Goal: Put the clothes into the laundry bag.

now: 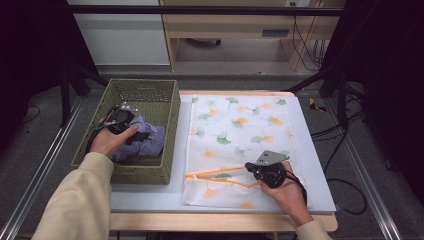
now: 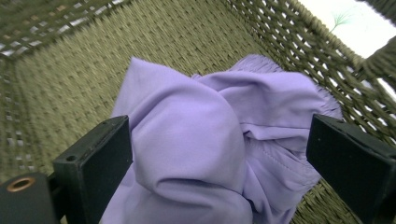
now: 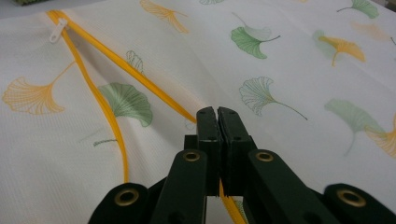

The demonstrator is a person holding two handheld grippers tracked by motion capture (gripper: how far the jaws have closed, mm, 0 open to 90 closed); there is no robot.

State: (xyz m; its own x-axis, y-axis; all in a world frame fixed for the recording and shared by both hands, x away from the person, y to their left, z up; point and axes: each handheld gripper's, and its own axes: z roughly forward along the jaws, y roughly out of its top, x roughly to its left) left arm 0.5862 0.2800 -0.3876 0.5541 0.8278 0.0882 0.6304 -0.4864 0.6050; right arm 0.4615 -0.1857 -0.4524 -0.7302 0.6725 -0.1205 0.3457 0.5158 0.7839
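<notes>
Left hand-held gripper [image 2: 219, 154]: jaws apart, straddling the purple cloth [image 2: 210, 140] without pinching it.
Purple cloth: crumpled in the woven basket [image 1: 165, 117], at the surface's left side.
Right hand-held gripper [image 3: 218, 116]: jaws together, clamped on the orange zipper edge [image 3: 154, 88] of the laundry bag [image 1: 240, 135].
Laundry bag: white with a leaf print, lying flat on the surface [image 1: 320, 175], just right of the basket; zipper partly open, its white pull [image 3: 56, 31] at the far end.
</notes>
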